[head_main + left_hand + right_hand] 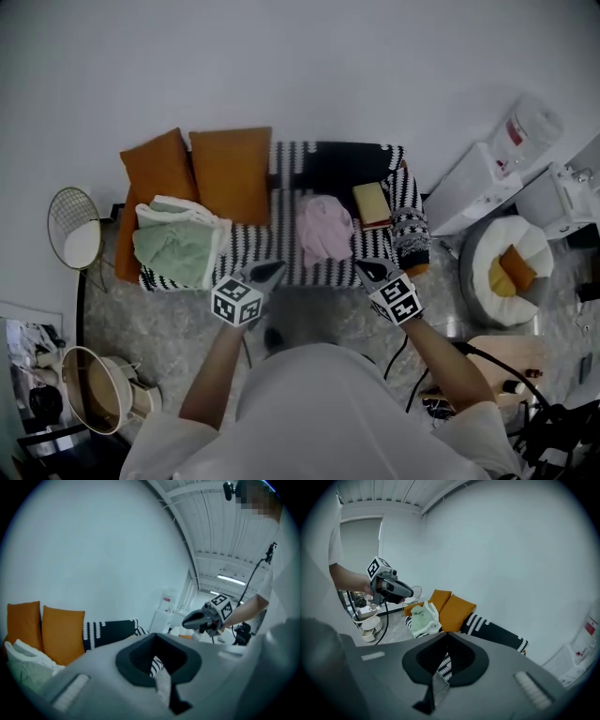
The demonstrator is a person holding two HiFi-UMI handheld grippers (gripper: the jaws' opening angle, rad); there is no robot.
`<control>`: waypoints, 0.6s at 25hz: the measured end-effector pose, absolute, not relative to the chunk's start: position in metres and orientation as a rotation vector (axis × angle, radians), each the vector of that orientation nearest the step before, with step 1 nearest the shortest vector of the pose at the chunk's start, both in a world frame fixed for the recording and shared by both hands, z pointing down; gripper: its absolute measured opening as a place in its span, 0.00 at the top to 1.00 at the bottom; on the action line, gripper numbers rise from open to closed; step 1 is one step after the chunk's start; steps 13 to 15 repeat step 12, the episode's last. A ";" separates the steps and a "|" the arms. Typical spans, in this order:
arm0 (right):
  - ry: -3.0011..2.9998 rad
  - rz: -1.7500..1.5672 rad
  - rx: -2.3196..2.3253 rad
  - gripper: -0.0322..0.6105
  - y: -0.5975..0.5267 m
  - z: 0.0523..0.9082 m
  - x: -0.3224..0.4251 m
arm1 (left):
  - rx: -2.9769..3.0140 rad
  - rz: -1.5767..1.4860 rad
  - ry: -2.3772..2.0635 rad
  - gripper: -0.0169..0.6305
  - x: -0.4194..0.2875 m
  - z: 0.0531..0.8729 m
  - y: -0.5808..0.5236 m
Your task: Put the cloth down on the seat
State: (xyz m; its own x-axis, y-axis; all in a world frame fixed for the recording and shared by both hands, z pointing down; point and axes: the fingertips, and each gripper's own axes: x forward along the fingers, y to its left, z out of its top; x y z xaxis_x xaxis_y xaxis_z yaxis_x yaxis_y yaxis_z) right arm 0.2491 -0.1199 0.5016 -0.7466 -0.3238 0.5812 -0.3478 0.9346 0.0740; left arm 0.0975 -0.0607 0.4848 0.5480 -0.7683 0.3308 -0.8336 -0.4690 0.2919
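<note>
The pink cloth (pixel 324 228) lies in a loose crumpled heap on the seat (pixel 274 236) of a sofa covered in a black-and-white striped throw, right of the middle. We hold no part of it. Just beside it on the right, a flat yellow pad (pixel 372 202) rests near the patterned armrest (pixel 411 225).

Further left on the seat sits a folded green and white blanket (pixel 174 246), and behind it two orange cushions (pixel 232 173) lean against the back.

Our left tool (pixel 270 273) hovers at the front edge of the seat, left of the cloth and apart from it. Its jaws are pressed together with nothing between them. Our right tool (pixel 368 269) hangs at the front edge on the other side, near the cloth's lower right corner but not touching it. Its jaws are also closed tight and empty. Each tool points towards the sofa, with its marker cube nearest us.

Around the sofa we see a grey marbled floor (pixel 169 319), a round wire side table (pixel 75 234) at the left, and a white round pouffe (pixel 511 267) with a yellow cushion at the right.
</note>
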 end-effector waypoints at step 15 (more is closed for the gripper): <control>-2.460 0.028 0.420 0.94 -0.118 0.500 0.251 | 2.377 0.213 -1.287 0.97 0.109 0.484 -0.060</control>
